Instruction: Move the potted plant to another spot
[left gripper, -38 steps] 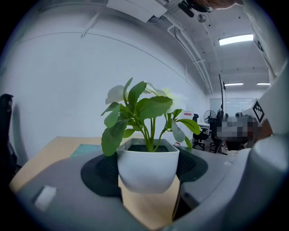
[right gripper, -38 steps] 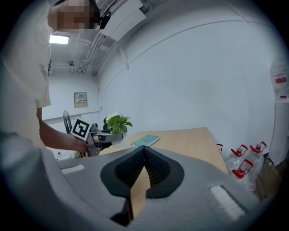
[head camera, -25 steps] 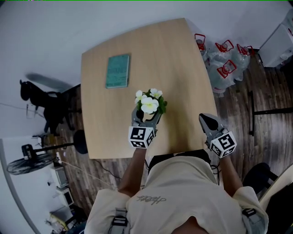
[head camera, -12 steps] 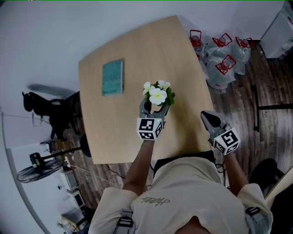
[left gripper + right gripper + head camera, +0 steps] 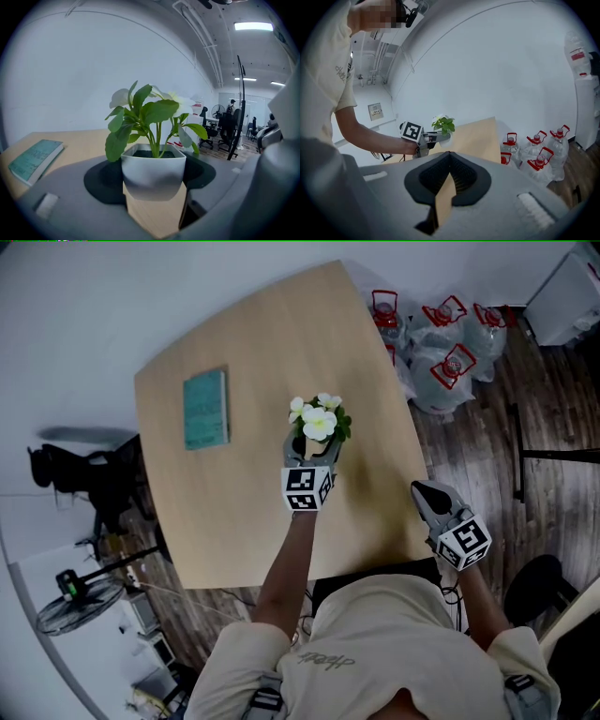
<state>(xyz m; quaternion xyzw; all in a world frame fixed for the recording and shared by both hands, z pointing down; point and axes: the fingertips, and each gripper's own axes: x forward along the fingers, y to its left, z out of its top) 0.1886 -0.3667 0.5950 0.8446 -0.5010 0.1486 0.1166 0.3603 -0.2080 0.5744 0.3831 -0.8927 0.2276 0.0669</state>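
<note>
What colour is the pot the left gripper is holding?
White. The pot shows clearest in the left gripper view.

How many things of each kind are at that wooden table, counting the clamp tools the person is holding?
potted plant: 1
teal book: 1
grippers: 2, the left gripper clamped on the pot, the right gripper empty
Total: 4

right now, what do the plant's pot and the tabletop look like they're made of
Pot: smooth white with a soft sheen and rounded corners, probably plastic, possibly glazed ceramic.
Tabletop: pale, matte, with faint straight wood grain, likely laminate or veneer, though solid wood can't be ruled out.
</note>
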